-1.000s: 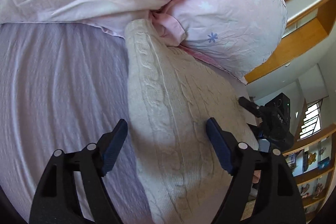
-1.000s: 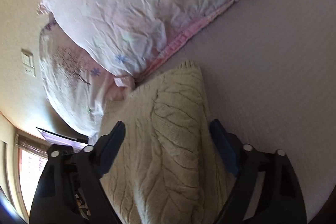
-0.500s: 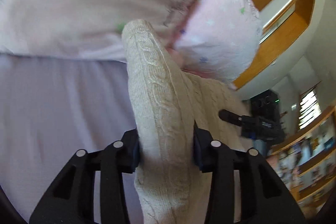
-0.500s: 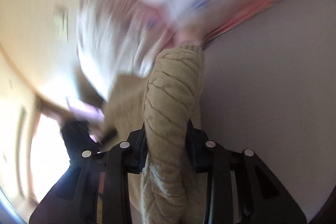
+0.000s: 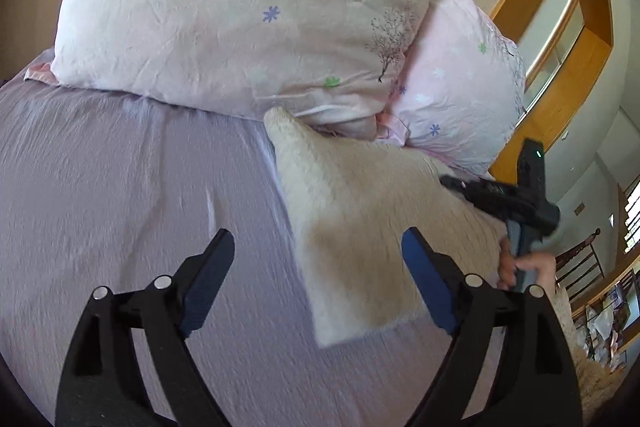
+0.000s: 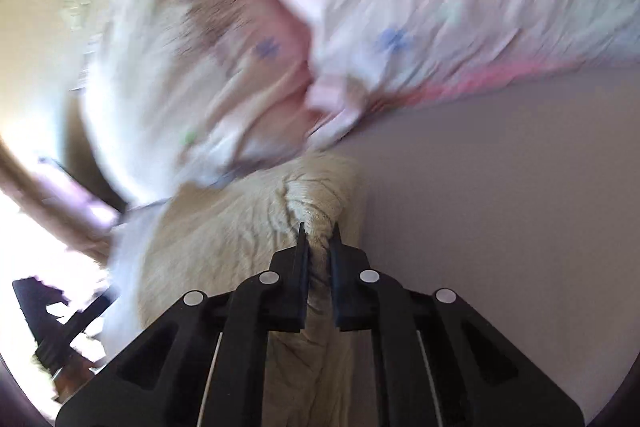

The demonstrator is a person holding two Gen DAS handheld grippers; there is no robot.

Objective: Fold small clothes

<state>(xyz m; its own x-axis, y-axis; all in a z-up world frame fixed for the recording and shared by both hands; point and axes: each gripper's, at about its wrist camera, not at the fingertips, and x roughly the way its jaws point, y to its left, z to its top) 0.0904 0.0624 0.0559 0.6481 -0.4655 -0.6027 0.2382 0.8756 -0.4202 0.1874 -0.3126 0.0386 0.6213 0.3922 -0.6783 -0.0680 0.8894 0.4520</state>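
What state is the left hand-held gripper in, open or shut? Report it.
Open. The left hand-held gripper has its blue pads spread wide, with the cream sweater lying on the bed sheet beyond, not pinched between them.

1. Left gripper point(image 5: 318, 259): jaws spread wide, blue pads point(image 5: 426, 281) clear, nothing between them.
2. Right gripper point(image 6: 319, 231): jaws nearly together, pinching a bunched fold of the cream knit sweater point(image 6: 240, 227).
3. Right hand point(image 5: 528, 267) wraps that gripper's handle.

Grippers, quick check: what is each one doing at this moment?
Left gripper: open, holding nothing, above the cream knit sweater.
Right gripper: shut on a bunched fold of the sweater.
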